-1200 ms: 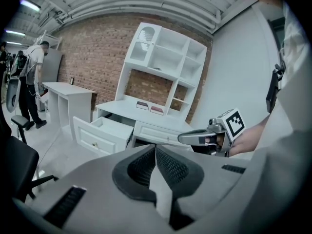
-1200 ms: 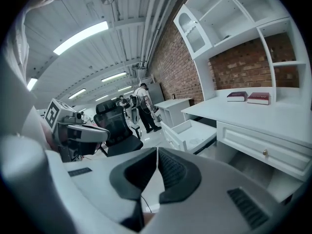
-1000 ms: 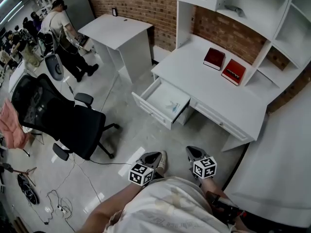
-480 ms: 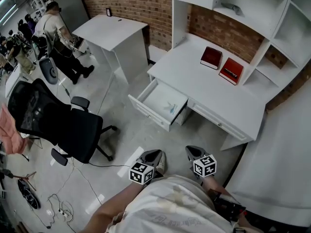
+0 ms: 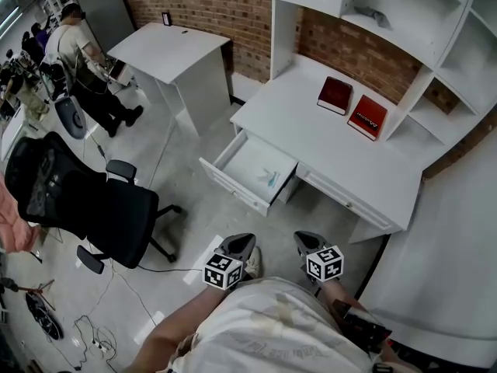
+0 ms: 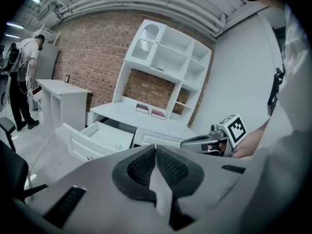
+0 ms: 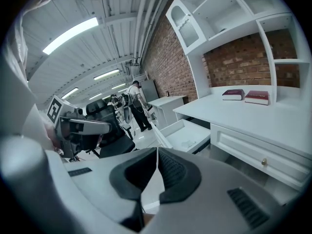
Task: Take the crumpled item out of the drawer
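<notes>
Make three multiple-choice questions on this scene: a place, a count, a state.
1. Where is the crumpled item? A in the open drawer; B on a shelf; C on the chair.
2. How many red books lie on the desk? A one; B two; C three.
3. The left hand-held gripper has its jaws: A wide apart; B shut, empty; C shut on a book.
Answers: 1 A, it lies on the drawer's floor. 2 B, two lie side by side. 3 B, its pads meet with nothing between.
</notes>
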`<state>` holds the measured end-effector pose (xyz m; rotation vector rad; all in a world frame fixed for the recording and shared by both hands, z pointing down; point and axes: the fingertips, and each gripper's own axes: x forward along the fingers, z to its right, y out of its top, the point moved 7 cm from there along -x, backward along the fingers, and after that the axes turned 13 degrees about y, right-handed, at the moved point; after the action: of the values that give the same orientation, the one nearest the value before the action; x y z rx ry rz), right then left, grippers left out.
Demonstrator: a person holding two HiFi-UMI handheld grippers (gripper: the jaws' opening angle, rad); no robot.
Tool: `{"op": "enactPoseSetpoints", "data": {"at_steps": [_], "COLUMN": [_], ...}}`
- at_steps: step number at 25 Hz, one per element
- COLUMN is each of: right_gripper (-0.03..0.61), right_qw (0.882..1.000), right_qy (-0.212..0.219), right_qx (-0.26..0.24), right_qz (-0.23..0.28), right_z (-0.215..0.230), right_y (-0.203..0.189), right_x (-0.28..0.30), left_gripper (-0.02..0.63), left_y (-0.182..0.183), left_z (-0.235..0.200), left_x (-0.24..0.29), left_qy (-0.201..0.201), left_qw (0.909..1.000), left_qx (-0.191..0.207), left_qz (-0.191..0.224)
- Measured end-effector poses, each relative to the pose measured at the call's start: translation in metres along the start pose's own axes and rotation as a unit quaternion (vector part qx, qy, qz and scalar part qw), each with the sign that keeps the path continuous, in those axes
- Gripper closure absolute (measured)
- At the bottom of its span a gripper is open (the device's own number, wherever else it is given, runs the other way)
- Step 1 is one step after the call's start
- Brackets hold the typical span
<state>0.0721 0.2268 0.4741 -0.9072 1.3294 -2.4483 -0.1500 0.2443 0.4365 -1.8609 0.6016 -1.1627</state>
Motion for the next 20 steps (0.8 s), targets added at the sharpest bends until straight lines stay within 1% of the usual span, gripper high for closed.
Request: {"op": "enactPoseSetpoints", "data": {"at_steps": [8, 20], "right_gripper": [0.551, 0.551], "right_qw": [1.0, 0.997], "right_qy": [-0.012, -0.064], "right_qx": [0.015, 0.036], "right_qz": [0.01, 0.032], "right_z": [0.019, 0.04], "right_y": [0.014, 0.036], "right_x": [0.017, 0.03], "left_gripper": [0.586, 0.586], "left_y": [0.02, 0.055], "left_z": [-0.019, -0.041], "left_x": [0.029, 0.078], "left_qy": [-0.016, -0.072], "left_qw": [0.9998, 0.9965], "left_qx": [0.013, 0.042], "left_qz": [-0.007, -0.011]}}
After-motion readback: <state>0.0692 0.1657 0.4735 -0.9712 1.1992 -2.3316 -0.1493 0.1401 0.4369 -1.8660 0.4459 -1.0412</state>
